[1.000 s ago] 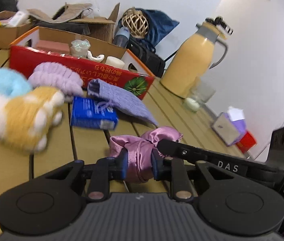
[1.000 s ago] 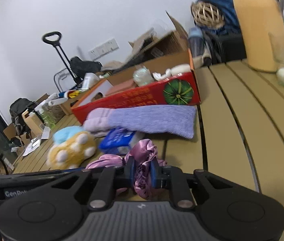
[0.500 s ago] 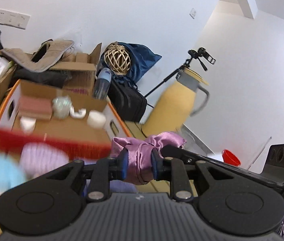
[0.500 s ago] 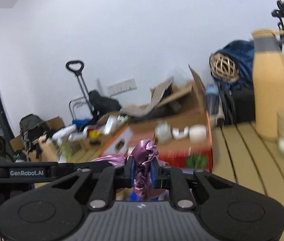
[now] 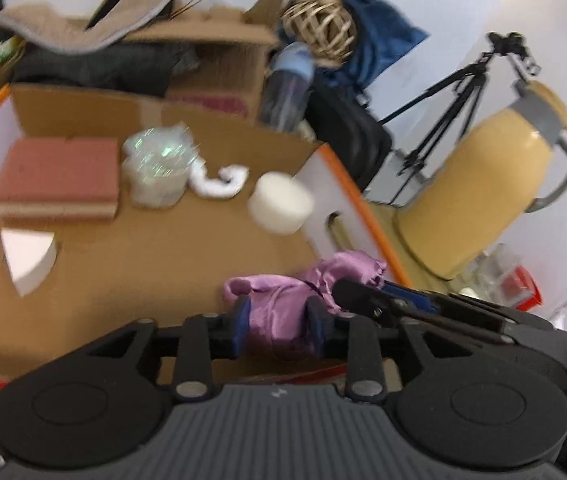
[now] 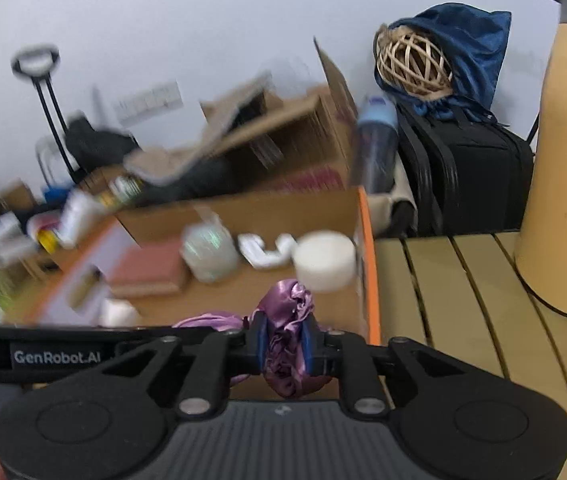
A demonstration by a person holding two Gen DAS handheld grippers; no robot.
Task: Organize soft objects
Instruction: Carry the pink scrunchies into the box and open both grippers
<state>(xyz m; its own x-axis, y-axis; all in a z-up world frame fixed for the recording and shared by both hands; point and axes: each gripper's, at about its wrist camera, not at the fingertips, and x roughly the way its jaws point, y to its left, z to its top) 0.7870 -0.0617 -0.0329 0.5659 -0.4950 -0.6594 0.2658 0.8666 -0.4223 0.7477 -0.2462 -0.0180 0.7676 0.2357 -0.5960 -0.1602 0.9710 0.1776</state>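
Both grippers have carried the shiny purple satin scrunchie (image 5: 283,312) off the slatted wooden table (image 6: 463,280) and now hang over the open cardboard box with orange-edged walls (image 5: 359,204). The left gripper (image 5: 277,320) has just been opening its jaws, yet the satin still fills the gap and touches both blue pads. The right gripper (image 6: 285,346) has also just begun opening, its pads still pinching a bunched fold of the same fabric.

To do this drop well, I judge both jaws should spread fully while the scrunchie is inside the box walls, then lift straight up so no fold snags a pad.

Inside the box lie a pinkish-red rectangular sponge block (image 5: 59,178), a crinkled iridescent clear wrapper bundle (image 5: 159,172), a curled white soft strip (image 5: 219,182) and a white foam cylinder (image 5: 281,204). Bare cardboard floor lies below the scrunchie.
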